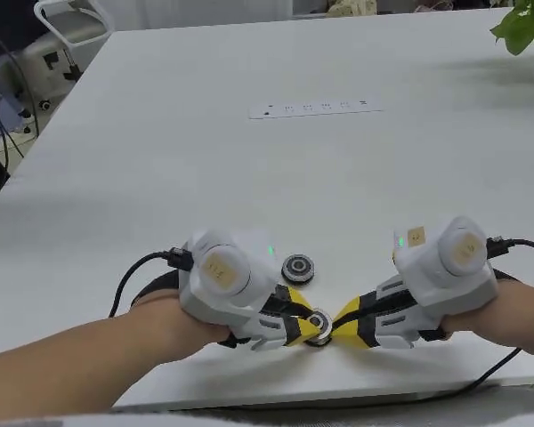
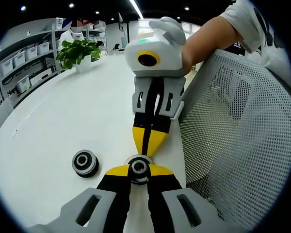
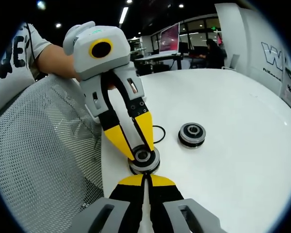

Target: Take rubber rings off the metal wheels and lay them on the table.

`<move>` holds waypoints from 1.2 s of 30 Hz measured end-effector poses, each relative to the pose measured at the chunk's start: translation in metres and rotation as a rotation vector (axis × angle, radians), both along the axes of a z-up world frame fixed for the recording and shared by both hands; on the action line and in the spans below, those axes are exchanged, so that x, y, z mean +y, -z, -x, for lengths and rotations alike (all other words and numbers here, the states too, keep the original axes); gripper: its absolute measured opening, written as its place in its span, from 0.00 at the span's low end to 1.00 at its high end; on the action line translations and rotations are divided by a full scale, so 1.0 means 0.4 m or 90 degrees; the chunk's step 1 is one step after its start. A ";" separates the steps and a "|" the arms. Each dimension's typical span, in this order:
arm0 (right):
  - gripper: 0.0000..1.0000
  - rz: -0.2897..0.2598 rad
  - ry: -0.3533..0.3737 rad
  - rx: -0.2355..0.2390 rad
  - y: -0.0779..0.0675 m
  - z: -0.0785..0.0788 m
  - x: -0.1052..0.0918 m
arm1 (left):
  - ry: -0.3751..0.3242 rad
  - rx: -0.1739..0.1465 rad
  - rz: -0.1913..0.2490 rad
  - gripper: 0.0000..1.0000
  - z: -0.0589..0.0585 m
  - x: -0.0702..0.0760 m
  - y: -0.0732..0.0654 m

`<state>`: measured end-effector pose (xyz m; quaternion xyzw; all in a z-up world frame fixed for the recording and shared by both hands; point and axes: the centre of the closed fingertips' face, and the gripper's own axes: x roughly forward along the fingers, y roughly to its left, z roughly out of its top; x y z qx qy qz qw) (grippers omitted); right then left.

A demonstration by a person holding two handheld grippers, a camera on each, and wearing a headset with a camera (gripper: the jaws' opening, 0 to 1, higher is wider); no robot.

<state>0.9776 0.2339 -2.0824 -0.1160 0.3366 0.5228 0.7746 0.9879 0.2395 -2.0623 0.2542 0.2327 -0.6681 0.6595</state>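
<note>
A small metal wheel point(image 1: 318, 322) point(image 2: 138, 166) point(image 3: 144, 159) with a dark rubber rim sits near the table's front edge. My left gripper point(image 1: 304, 329) point(image 2: 138, 170) is shut on it, one yellow fingertip on each side. My right gripper point(image 1: 343, 320) point(image 3: 145, 180) faces it with its jaws pressed together, tips touching the wheel's rim; I cannot tell whether they pinch rubber. A second wheel point(image 1: 297, 268) point(image 2: 85, 162) point(image 3: 191, 134) lies flat just beyond. A thin loose black ring point(image 3: 158, 134) lies on the table behind the held wheel.
The white table point(image 1: 276, 178) stretches far ahead, with a flush socket strip point(image 1: 314, 109) in its middle. A potted plant point(image 1: 525, 27) stands at the far right corner. A mesh chair back point(image 2: 233, 126) is close behind the front edge. Cables trail from both grippers.
</note>
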 end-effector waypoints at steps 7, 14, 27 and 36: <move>0.00 -0.035 0.066 0.078 0.000 -0.002 -0.004 | -0.001 0.001 0.001 0.07 -0.001 -0.001 0.001; 0.00 -0.078 0.121 0.128 -0.010 -0.012 -0.014 | -0.003 0.002 0.003 0.07 -0.001 -0.001 0.000; 0.00 -0.131 0.169 0.152 -0.030 -0.030 -0.019 | -0.005 0.003 0.008 0.07 -0.001 -0.004 -0.001; 0.00 -0.154 0.172 0.162 -0.043 -0.025 -0.010 | -0.010 0.000 0.007 0.07 -0.003 -0.006 0.000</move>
